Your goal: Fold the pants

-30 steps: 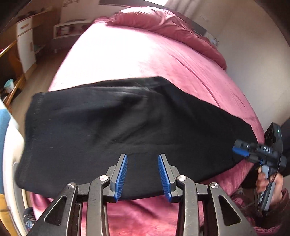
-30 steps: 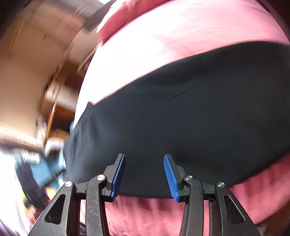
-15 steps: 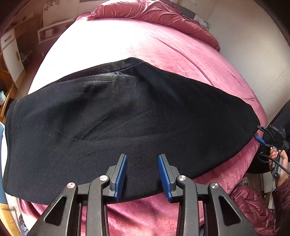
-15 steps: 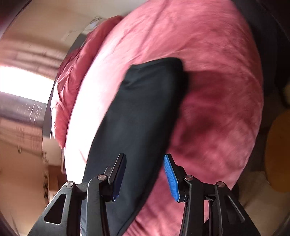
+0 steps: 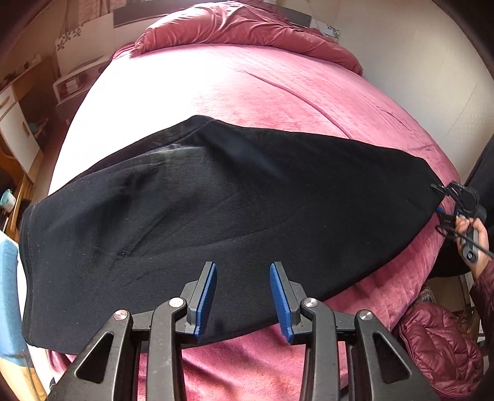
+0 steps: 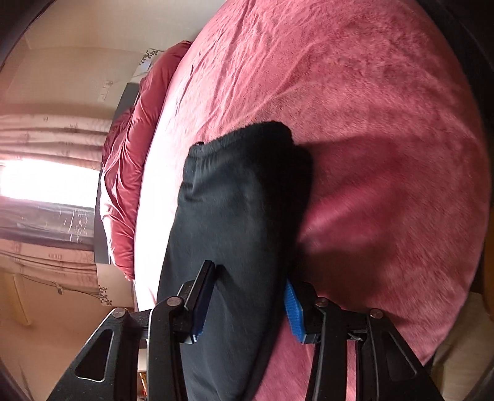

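Black pants lie flat across the pink bedspread; the left gripper hovers part-open and empty above their near edge. The right gripper, jaws just closing, straddles the pants' end, contact unclear. Beyond lies bare bedspread up to the rumpled duvet.

One black pants, two tongs, seemingly one bed

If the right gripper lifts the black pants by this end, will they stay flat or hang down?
The black pants would probably sag: soft wrinkles show they are limp cloth. Most still lies on the plush bed cover, so it may drag. They look thick, perhaps fairly heavy.
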The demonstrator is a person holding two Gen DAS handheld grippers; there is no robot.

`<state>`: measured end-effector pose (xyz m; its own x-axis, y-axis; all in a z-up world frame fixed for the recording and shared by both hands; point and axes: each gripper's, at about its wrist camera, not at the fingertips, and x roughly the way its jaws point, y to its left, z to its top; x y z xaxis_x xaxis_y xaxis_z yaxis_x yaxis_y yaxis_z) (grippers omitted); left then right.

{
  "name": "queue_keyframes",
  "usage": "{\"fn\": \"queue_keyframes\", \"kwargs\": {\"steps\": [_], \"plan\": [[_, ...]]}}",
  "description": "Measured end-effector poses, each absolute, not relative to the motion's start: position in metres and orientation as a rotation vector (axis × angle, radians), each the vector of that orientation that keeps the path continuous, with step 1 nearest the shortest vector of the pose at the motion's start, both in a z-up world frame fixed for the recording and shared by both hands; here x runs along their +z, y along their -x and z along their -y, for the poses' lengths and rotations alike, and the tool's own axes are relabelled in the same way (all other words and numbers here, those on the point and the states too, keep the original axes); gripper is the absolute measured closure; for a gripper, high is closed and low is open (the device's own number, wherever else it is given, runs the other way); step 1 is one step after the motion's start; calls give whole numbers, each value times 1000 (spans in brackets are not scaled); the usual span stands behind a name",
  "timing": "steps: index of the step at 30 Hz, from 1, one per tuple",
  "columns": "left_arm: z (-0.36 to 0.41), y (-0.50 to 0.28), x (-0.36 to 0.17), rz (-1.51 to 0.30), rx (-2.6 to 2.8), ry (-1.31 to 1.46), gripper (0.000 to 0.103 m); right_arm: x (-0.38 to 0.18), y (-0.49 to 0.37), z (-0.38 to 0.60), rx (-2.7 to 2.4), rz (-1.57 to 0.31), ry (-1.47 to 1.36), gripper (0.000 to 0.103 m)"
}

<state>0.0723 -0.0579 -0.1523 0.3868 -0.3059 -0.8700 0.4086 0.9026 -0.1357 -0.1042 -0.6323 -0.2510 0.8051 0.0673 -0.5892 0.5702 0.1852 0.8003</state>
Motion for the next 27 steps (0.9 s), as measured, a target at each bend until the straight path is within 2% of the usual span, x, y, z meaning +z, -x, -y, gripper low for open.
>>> {"fn": "queue_keyframes", "kwargs": {"steps": [8,20,27], "plan": [[59,-72,-156,-1097,-465,-85,67,-232,86,636,-382,-617,-1276,82],[38,-78,-168,-1157,-455,43,67,-173,57,615,-290,-648,-1076,85],[24,-86,-170,-1192,-483,176,67,-112,12,536,-127,-736,-755,86]]}}
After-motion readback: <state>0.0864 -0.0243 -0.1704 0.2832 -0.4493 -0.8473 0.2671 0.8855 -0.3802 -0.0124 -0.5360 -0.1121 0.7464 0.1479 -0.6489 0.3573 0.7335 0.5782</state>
